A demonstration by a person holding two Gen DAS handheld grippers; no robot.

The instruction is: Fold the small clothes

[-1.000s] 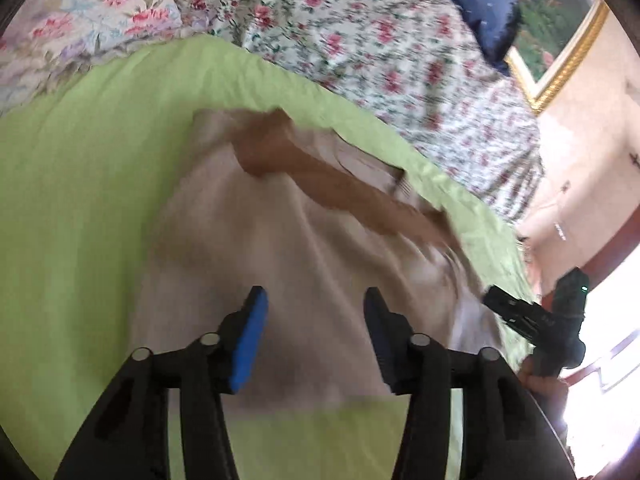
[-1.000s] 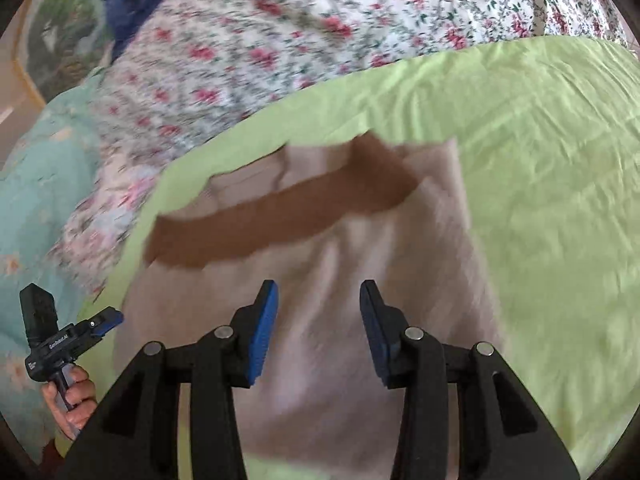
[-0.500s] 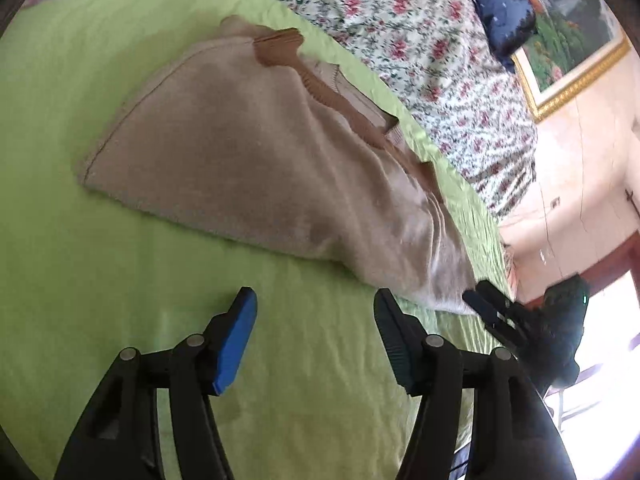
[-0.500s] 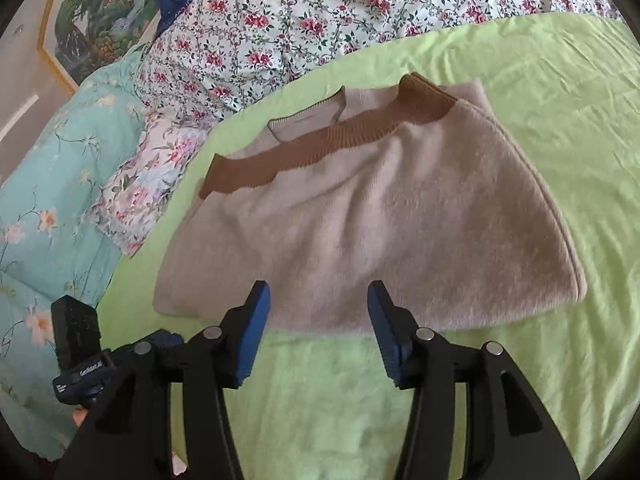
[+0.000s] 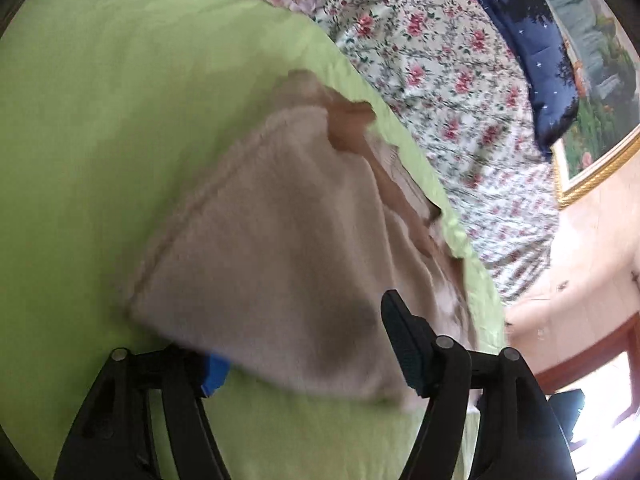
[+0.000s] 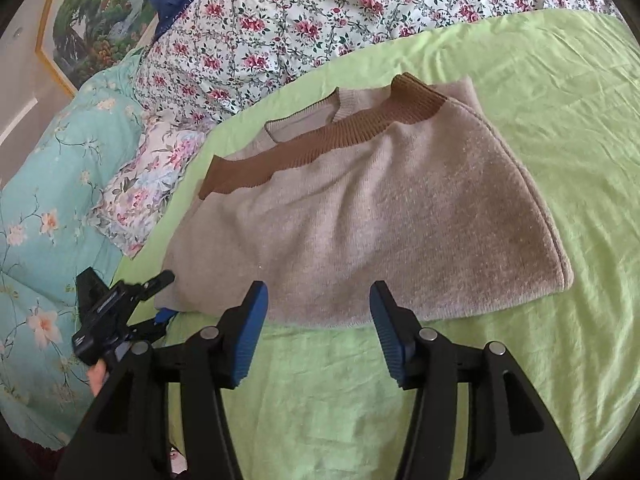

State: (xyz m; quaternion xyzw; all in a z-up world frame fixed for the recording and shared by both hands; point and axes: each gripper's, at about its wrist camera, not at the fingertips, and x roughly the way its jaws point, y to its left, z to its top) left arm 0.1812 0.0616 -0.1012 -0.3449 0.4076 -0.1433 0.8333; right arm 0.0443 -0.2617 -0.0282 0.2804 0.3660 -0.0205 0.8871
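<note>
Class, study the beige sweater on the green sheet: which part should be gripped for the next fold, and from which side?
Likely the sweater's near bottom edge, approached low from the camera side: that edge lies flat, straight and free on the green sheet.
</note>
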